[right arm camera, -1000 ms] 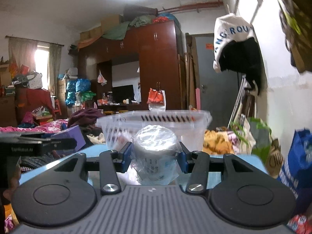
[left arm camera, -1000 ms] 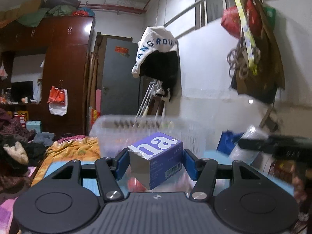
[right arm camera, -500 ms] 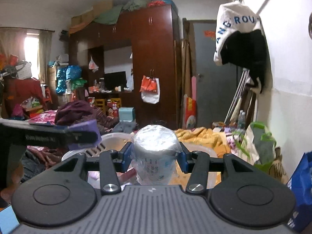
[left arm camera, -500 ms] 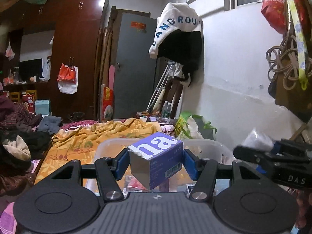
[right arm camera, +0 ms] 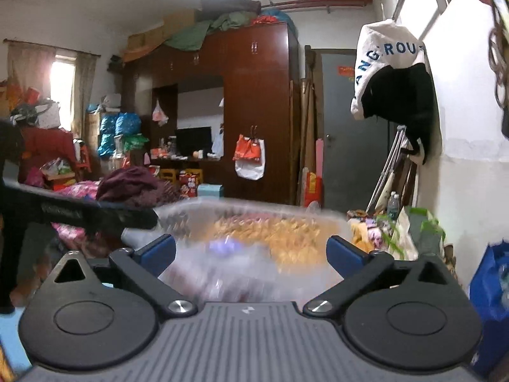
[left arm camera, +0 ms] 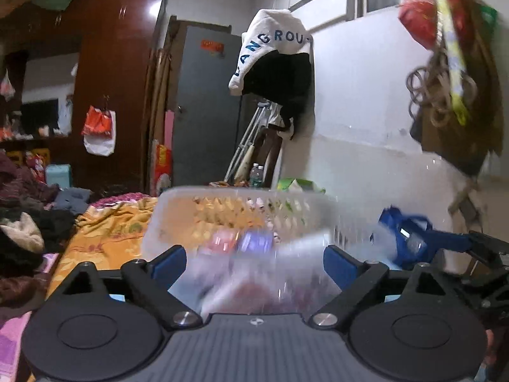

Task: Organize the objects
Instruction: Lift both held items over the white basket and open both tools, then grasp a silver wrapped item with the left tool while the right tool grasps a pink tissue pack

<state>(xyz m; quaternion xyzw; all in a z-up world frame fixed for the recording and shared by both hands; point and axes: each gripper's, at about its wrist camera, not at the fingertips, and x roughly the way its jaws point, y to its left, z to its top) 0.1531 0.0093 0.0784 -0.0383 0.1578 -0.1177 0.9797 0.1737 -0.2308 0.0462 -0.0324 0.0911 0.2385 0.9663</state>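
Left wrist view: left gripper [left arm camera: 254,259] jaws opening, wide apart, pads pressing on nothing. Clear plastic basket [left arm camera: 222,210] just ahead, heavily blurred; purple box [left arm camera: 254,240] and a red smear inside, details unreadable. Right gripper [left arm camera: 458,245] cut off at right edge.

Right wrist view: right gripper [right arm camera: 251,253] jaws opening, nothing gripped. Basket [right arm camera: 254,216] blurred; purple blob [right arm camera: 224,246] inside, other contents unclear.

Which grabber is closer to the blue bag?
Right. The blue bag sits just right of the right gripper; the left gripper lies farther left. Both jaws are opening at the basket, gripping nothing.
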